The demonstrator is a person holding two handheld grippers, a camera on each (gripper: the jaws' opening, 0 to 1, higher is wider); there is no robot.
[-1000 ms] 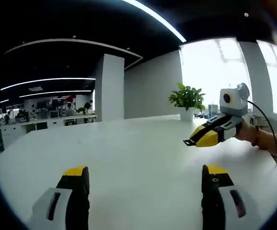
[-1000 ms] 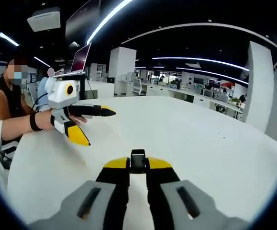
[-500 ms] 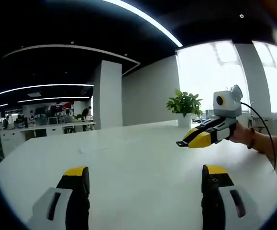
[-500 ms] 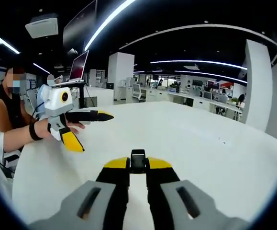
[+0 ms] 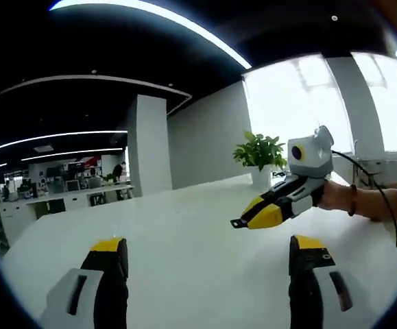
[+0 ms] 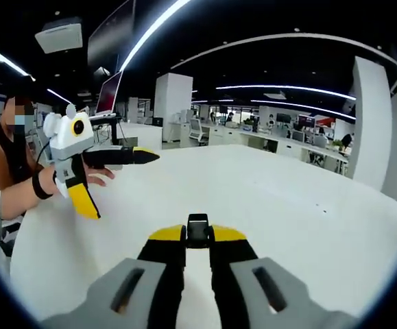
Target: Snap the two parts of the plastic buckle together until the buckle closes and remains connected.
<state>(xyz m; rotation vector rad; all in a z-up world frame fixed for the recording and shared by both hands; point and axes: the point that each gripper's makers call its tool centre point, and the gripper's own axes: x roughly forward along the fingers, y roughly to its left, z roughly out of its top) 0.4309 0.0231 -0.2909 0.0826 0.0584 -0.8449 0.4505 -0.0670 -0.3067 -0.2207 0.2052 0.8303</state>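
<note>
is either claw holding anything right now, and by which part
The right claw pinches a small black buckle piece by its lower end, the rest poking above the tips. The left claw is open, empty.

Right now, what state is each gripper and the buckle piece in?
left gripper: open, jaws spread wide, holding nothing, raised off the white table.
right gripper: shut on the black buckle part.
black buckle part: pinched at the jaw tips, not joined to anything.

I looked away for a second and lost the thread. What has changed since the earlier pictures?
In the left gripper view the right gripper has slid left and lower, nearer the middle. In the right gripper view the left gripper has tilted and shifted left. Nothing was grasped or released: the right gripper stays shut on the buckle part, the left stays open, above the white table.
</note>
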